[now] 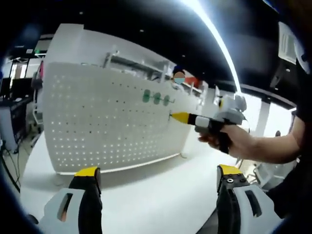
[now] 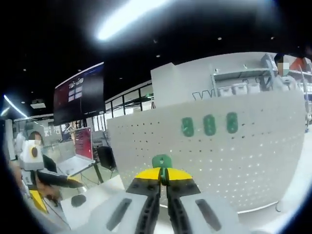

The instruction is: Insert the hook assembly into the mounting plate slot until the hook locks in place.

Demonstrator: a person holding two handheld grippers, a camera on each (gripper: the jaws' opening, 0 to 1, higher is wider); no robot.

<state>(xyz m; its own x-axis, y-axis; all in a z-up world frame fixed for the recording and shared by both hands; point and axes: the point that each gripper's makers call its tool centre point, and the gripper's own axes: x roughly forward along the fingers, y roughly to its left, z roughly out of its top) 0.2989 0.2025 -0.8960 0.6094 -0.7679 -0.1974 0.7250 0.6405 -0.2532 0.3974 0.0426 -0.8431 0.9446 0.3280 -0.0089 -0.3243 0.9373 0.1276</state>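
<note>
Open-plan lab or workshop: white pegboard (image 2: 234,151) ahead of right gripper, wall monitor (image 2: 80,92) upper left, shelving (image 2: 243,80) behind, dark ceiling strip lights (image 1: 214,39).

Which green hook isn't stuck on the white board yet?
The green hook pinched in the right gripper. The three others already sit in a row on the pegboard.

white table (image 1: 161,195); dark wall screen (image 2: 80,100); open laptop (image 2: 78,156)

Both grippers share one build, the left gripper (image 1: 158,178) at the lower edge and the right gripper (image 2: 163,176) at bottom centre: pale grey slotted bodies, black jaws, yellow tips, a screw near one tip.
</note>
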